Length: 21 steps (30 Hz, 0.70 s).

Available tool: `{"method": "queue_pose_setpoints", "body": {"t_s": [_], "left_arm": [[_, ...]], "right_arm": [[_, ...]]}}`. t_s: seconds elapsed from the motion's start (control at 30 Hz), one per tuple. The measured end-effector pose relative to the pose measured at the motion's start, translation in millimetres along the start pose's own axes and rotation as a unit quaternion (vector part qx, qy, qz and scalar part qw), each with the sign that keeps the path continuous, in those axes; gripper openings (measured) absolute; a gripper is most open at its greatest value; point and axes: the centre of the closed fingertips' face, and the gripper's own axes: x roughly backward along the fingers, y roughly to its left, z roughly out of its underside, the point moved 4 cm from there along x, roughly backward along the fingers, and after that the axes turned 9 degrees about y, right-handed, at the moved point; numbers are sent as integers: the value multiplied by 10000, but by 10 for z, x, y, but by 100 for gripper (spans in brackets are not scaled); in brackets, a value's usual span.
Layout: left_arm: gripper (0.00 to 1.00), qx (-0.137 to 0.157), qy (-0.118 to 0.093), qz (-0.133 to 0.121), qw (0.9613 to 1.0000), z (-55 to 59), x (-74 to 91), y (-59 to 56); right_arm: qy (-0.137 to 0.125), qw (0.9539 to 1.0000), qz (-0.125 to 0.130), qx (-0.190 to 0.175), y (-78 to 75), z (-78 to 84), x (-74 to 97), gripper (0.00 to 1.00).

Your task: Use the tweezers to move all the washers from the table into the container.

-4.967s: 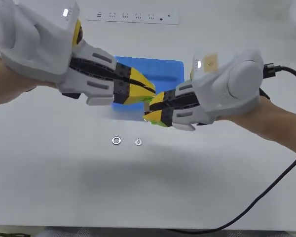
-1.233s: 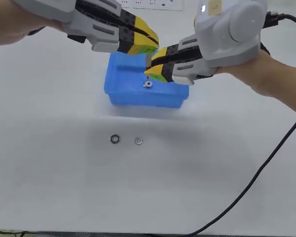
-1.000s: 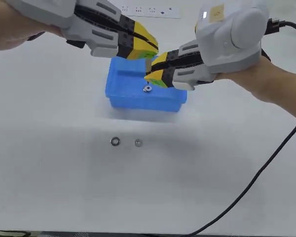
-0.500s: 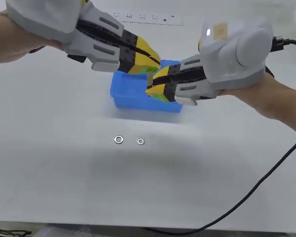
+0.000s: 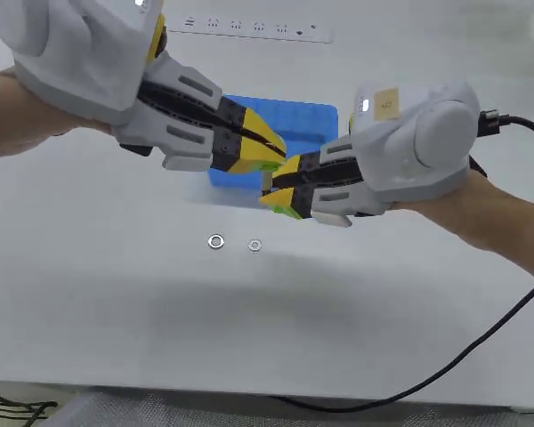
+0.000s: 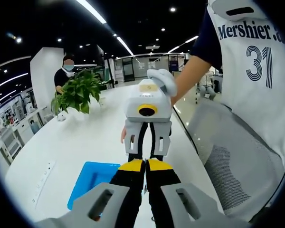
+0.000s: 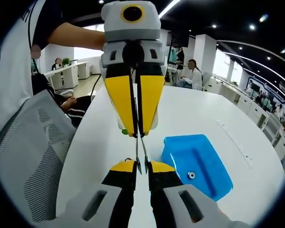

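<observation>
Both grippers have drawn back from above the container (image 5: 311, 120) toward the table's (image 5: 409, 311) near edge. We see the left gripper (image 5: 279, 157) and right gripper (image 5: 269, 195) jaws closed on the tweezers (image 7: 139, 152). The smaller washer (image 5: 254, 245) and larger washer (image 5: 215, 241) lie nearer that edge than the tips, the smaller closest. Another washer (image 7: 192, 175) rests inside the container.

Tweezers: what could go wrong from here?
1. The thin tweezers, clamped in the left hand-held gripper, may twist or slip.
2. Their tips sit between the right hand-held gripper jaws; an uneven squeeze could misalign them.
3. The larger washer and smaller washer lie close together on the table; lifting one may knock the other.
</observation>
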Motion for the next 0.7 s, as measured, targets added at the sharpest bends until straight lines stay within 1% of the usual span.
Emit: {"method": "queue_pose_setpoints", "body": {"t_s": [0.13,0.2,0.37,0.53,0.7], "left_arm": [[5,60,15,-14,10000,53,-10,-47],[5,104,3,-35,9999,79,-11,-58],[5,154,23,-98,9998,153,-25,-76],[5,237,54,-75,9997,229,-48,-125],[5,349,56,-90,9993,311,-71,-157]], "right_arm": [[28,10000,-67,-6,48,28,-46,11],[24,10000,-83,-33,46,79,-80,11],[72,10000,-54,-38,80,113,-127,11],[104,9999,-98,-33,143,152,-186,11],[146,9998,-151,-63,170,197,-255,11]]}}
